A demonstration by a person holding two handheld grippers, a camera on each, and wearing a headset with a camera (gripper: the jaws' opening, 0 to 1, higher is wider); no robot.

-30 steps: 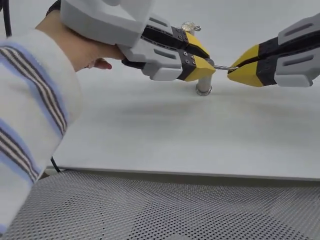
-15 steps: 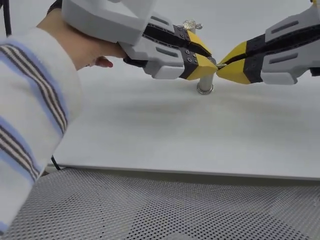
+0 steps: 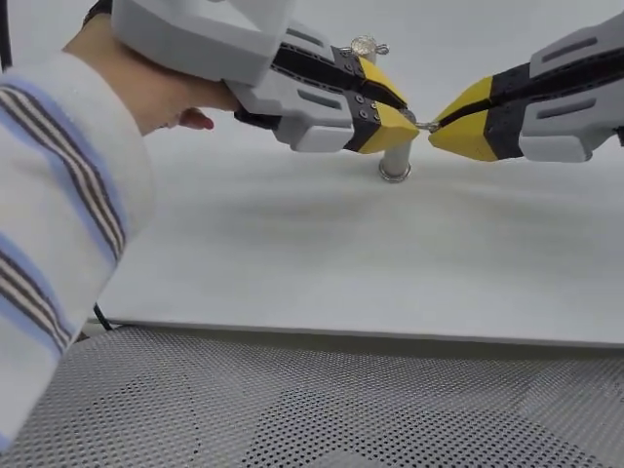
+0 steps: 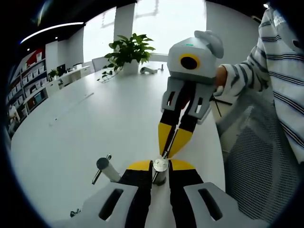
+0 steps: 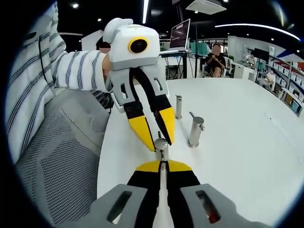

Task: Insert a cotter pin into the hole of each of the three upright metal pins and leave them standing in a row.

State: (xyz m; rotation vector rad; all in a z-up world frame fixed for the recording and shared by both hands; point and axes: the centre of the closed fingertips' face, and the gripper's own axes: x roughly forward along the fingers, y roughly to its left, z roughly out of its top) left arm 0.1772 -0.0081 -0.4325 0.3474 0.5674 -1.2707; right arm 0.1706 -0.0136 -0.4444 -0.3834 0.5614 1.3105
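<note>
An upright metal pin (image 3: 395,171) stands on the white table (image 3: 322,263). My left gripper (image 3: 405,122) comes in from the left and is shut on that pin's upper part (image 4: 160,166). My right gripper (image 3: 437,129) faces it from the right, shut on a thin cotter pin (image 3: 425,127) whose tip is at the pin's head (image 5: 160,144). Whether the tip is inside the hole is hidden by the jaws. Behind stand a second metal pin (image 5: 194,128) with a cotter pin through it and a third metal pin (image 5: 178,107).
A perforated grey surface (image 3: 322,409) lies just before the table's near edge. A person's hand and striped sleeve (image 3: 58,214) hold the left gripper. A potted plant (image 4: 129,50) stands at the table's far end. People sit at a distant desk.
My right gripper has moved left with the cotter pin, closing the gap until the pin's tip meets the metal pin's head. The left gripper has held still.
</note>
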